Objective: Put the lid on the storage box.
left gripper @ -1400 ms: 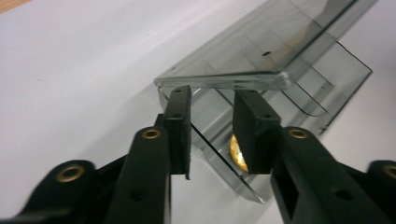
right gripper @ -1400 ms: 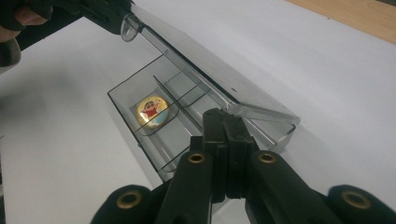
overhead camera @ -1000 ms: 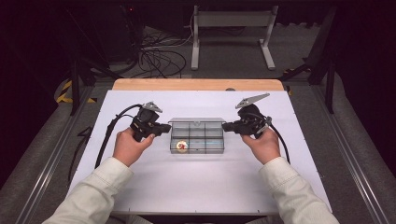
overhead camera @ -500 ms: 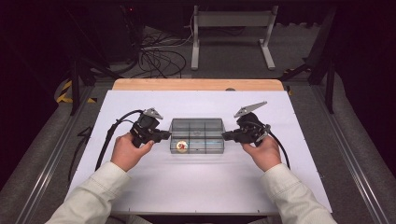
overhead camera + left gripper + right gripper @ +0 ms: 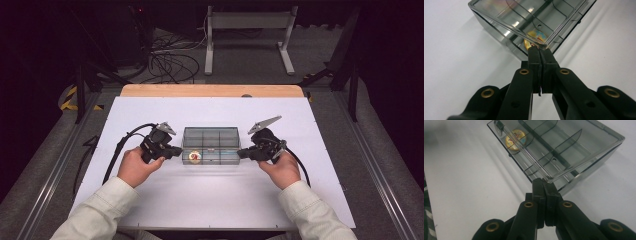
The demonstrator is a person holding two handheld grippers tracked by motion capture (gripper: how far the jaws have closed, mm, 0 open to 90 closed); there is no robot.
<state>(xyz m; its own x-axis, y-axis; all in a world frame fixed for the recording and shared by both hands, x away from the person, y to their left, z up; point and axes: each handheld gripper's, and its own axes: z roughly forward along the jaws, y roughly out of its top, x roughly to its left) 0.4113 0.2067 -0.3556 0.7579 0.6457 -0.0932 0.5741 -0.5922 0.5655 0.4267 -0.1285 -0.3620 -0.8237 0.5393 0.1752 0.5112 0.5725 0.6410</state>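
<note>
Lab: dark curtains, floor cables (image 5: 167, 62), rails (image 5: 50, 180).

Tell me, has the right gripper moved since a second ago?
Yes. In the high view the right gripper has come down toward the person, from beside the far half of the clear box to its near right corner, jaws shut.

A white worktop (image 5: 210, 195) carries one clear compartment box (image 5: 210, 137) lying directly on its middle.

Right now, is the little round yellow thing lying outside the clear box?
No, the round yellow thing sits inside a corner compartment of the clear box.
</note>
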